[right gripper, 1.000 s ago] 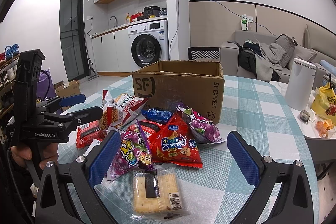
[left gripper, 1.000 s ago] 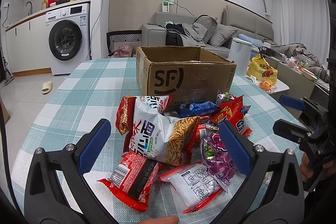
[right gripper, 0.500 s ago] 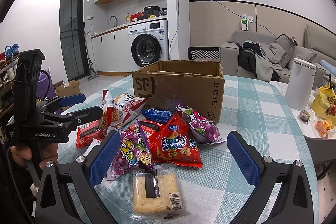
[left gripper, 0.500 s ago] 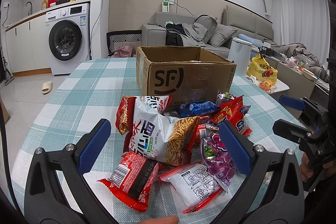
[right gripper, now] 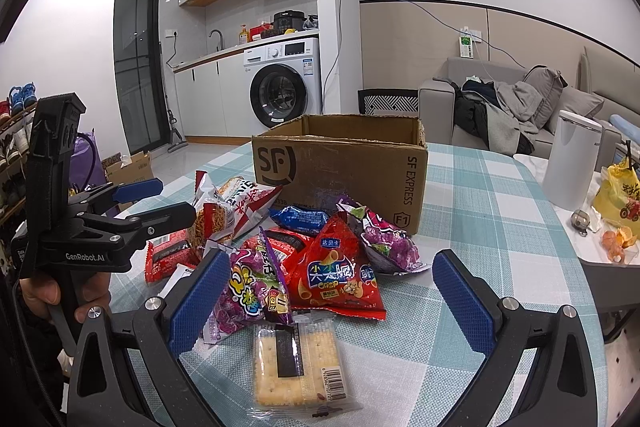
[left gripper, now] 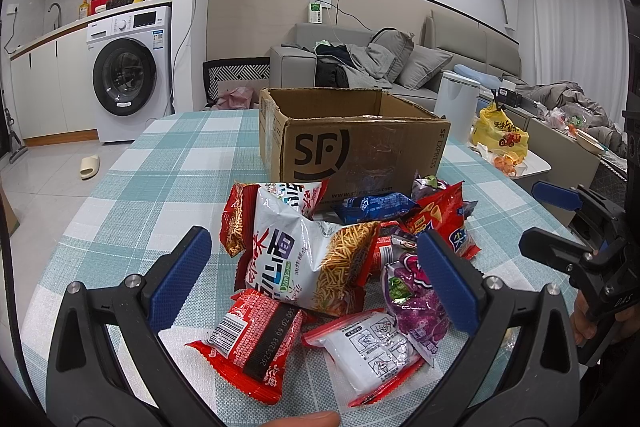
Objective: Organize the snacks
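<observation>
Left wrist view: living room, sofa [left gripper: 360,63] and washing machine [left gripper: 126,75] behind a table with a teal-and-white checked cloth [left gripper: 168,167]. Open cardboard box [left gripper: 352,143] marked SF stands mid-table. Snack pile lies just in front of it: large white noodle-snack bag [left gripper: 304,255] on top, red packet [left gripper: 252,339] and white sachet [left gripper: 372,347] nearest the camera, purple bag [left gripper: 416,303] at right. Left gripper [left gripper: 316,279] spread wide, holding nothing, above the near edge of the pile. Right gripper [left gripper: 560,223] seen at far right, also spread apart, empty.

Right wrist view: same table; kitchen counter [right gripper: 240,47] behind. Cracker pack [right gripper: 298,363] lies nearest, apart from the box, touching the red triangular crisp bag [right gripper: 336,275]. Right gripper [right gripper: 328,295] wide, empty.
</observation>
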`<move>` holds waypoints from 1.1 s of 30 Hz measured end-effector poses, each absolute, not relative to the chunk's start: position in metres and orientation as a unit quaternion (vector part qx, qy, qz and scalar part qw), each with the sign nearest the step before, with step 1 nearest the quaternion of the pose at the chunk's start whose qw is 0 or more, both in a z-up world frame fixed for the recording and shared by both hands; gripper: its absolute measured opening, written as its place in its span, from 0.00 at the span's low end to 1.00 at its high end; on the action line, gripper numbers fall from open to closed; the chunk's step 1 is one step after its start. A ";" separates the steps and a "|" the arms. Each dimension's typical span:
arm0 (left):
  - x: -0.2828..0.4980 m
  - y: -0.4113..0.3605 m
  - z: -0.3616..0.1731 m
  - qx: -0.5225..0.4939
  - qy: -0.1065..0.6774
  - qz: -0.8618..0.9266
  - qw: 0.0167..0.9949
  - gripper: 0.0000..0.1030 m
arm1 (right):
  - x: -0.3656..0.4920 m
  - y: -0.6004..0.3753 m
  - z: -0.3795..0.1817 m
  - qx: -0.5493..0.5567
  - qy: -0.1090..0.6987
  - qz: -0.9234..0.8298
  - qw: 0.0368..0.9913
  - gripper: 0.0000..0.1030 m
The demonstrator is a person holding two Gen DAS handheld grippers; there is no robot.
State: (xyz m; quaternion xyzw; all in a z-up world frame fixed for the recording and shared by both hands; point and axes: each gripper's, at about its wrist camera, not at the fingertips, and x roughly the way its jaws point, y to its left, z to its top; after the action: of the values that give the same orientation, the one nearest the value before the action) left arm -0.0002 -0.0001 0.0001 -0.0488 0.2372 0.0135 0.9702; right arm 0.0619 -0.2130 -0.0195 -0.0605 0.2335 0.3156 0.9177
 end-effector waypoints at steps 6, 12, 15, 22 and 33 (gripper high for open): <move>0.000 0.000 0.000 -0.049 0.237 0.014 0.970 1.00 | 0.062 -0.213 -0.019 -0.061 0.234 0.316 0.918 1.00; 0.000 0.000 0.000 -0.049 0.237 0.013 0.970 1.00 | 0.062 -0.213 -0.020 -0.061 0.234 0.316 0.918 1.00; 0.000 0.000 0.000 -0.049 0.237 0.014 0.970 1.00 | 0.062 -0.213 -0.020 -0.061 0.234 0.316 0.918 1.00; 0.000 0.000 0.000 -0.049 0.237 0.014 0.970 1.00 | 0.062 -0.213 -0.019 -0.061 0.234 0.316 0.918 1.00; -0.001 -0.001 -0.001 -0.050 0.232 0.011 0.971 1.00 | 0.068 -0.212 -0.024 -0.062 0.246 0.299 0.920 1.00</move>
State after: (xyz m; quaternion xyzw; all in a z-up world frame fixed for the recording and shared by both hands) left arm -0.0011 -0.0007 -0.0006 -0.0504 0.2322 0.0108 0.9713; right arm 0.0676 -0.2123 -0.0238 -0.0622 0.2460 0.2992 0.9199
